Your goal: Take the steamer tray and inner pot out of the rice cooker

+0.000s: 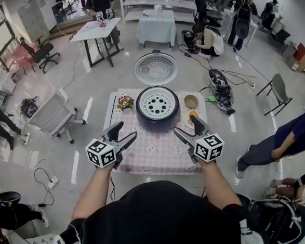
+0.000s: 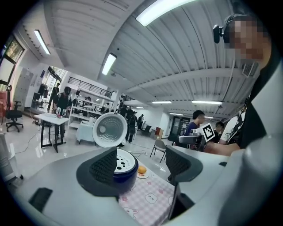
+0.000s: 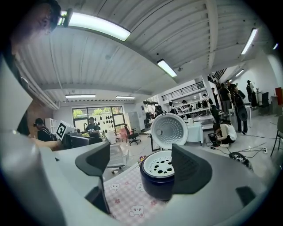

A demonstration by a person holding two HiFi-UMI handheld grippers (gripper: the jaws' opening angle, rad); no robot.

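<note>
One cooker [image 1: 158, 118] stands in the middle of the pink-checked bench [image 1: 155, 158], its lid [image 1: 156, 68] swung up and back. The white tray [image 1: 157, 104], pierced with round holes, sits in the cooker's mouth; the pot beneath it is hidden from every view. Left of the cooker is a small flower pot [image 1: 125, 101]. To its right are a bowl [image 1: 191, 101] and, nearer the person, an orange [image 1: 193, 114].

The left gripper [image 1: 123, 134] hangs over the near left part of the bench, short of the cooker and clear of it. Its fingers [image 2: 106, 165] are spread wide, released, with nothing held between them. The right gripper [image 1: 188, 128] mirrors it on the near right, its fingers [image 3: 190, 167] equally wide and empty. Both point roughly level toward the cooker, which shows ahead in each gripper view, untouched.
</note>
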